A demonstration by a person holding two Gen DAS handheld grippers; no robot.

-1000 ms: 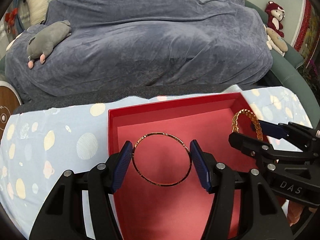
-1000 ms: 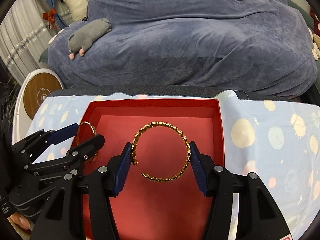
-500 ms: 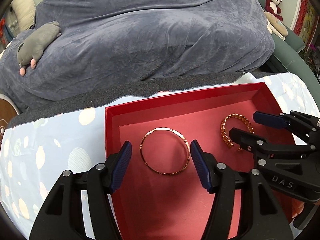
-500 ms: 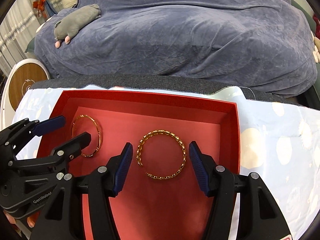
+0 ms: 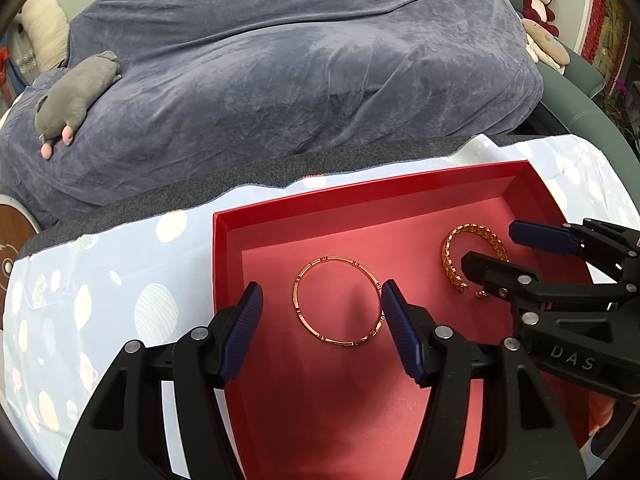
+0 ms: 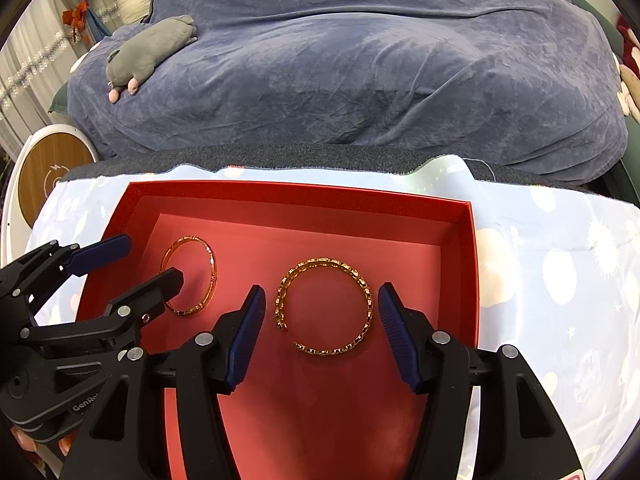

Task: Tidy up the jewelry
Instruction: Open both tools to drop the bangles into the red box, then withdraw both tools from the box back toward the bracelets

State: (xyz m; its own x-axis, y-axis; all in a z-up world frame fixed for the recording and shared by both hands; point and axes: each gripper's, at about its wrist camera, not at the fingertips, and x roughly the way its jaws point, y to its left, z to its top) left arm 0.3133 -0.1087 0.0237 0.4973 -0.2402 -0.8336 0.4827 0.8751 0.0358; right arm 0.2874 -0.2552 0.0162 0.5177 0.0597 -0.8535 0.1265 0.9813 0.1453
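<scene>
Blue spotted cloth (image 6: 560,248) under the red box (image 6: 296,194), bangle (image 5: 338,302) and cuff (image 6: 325,306) lying flat inside for storage, both grippers (image 5: 322,330) (image 6: 322,330) spread apart, empty

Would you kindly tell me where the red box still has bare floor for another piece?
Free: the floor of the red cardboard box behind both bracelets, along its back wall. Crowded: the middle, with the thin gold bangle and the open gold chain cuff.

Red box (image 6: 280,196), 2 gold bracelets (image 6: 324,306)
</scene>
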